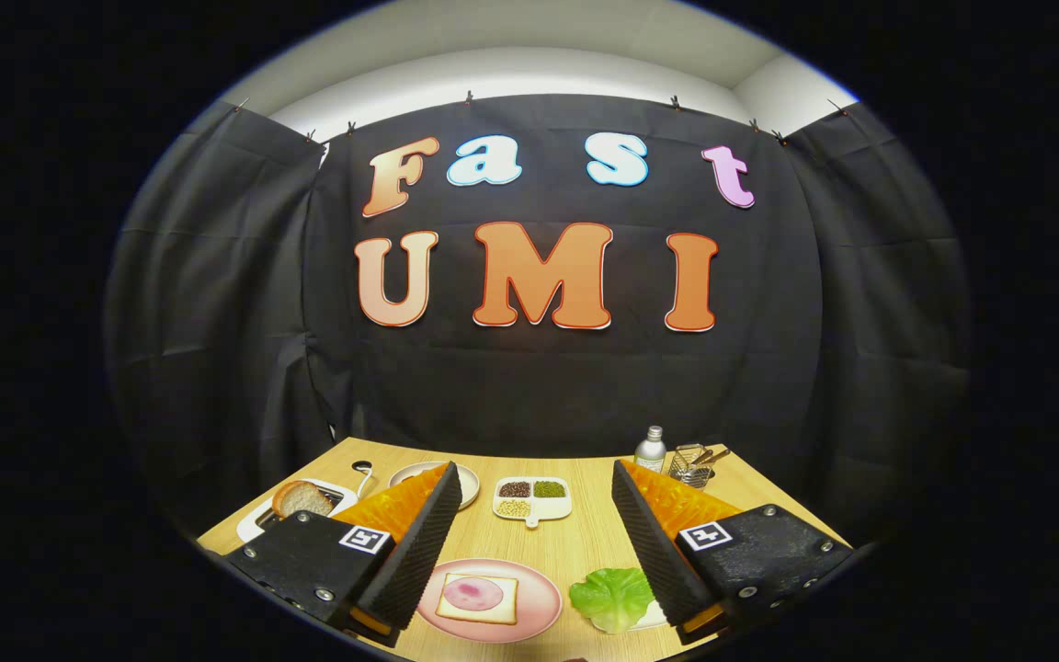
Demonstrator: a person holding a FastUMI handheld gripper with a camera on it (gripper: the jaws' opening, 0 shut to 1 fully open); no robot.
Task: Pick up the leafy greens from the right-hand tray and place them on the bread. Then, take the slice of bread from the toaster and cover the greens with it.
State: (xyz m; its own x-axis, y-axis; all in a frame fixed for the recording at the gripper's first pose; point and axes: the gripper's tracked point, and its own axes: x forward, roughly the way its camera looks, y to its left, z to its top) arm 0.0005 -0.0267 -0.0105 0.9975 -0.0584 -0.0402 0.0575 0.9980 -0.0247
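Here the fingers (529, 542) spread wide above the table (575, 542), empty; leafy greens (612, 598) lie lower right beside the bread (477, 598).

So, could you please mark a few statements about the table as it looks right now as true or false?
1. The gripper is open and holds nothing. True.
2. The leafy greens already lie on the bread. False: they lie beside the pink plate.
3. A bread slice stands in the toaster. True.
4. The bread on the plate is bare. False: a pink slice lies on it.
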